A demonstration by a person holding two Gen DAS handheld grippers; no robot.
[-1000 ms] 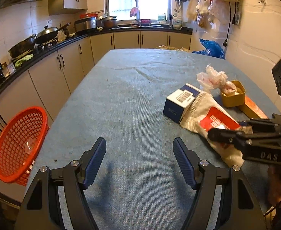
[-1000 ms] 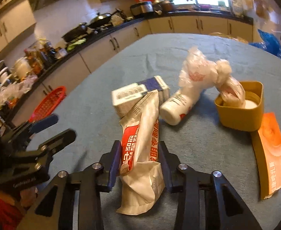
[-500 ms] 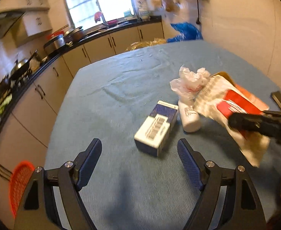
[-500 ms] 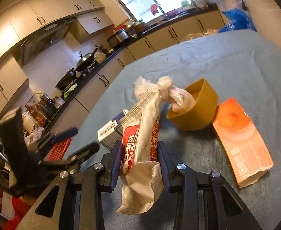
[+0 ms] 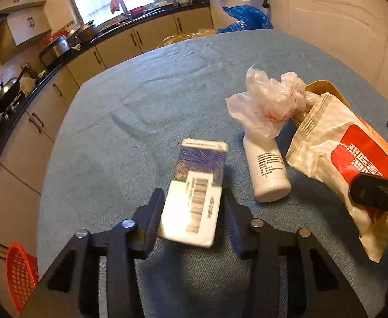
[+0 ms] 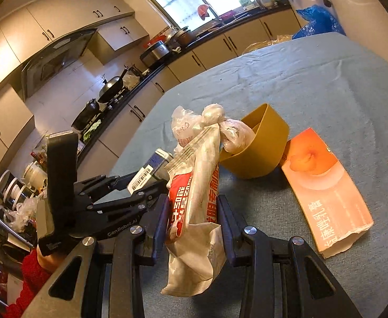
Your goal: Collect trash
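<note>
The left gripper [image 5: 194,217] is closing its fingers around a blue-and-white carton [image 5: 195,188] near the bench's [image 5: 141,111] front edge; whether the pads yet press on it cannot be told. The right gripper [image 6: 192,222] clamps a white-and-red pouch [image 6: 196,201], lifted beside a white bottle [image 5: 266,169], crumpled plastic bag [image 5: 268,103] and yellow cup [image 6: 260,143].

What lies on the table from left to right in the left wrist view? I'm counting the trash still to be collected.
Blue and white box between the left gripper's closing jaws → white bottle → white and red pouch held by the right gripper at the right edge.
</note>
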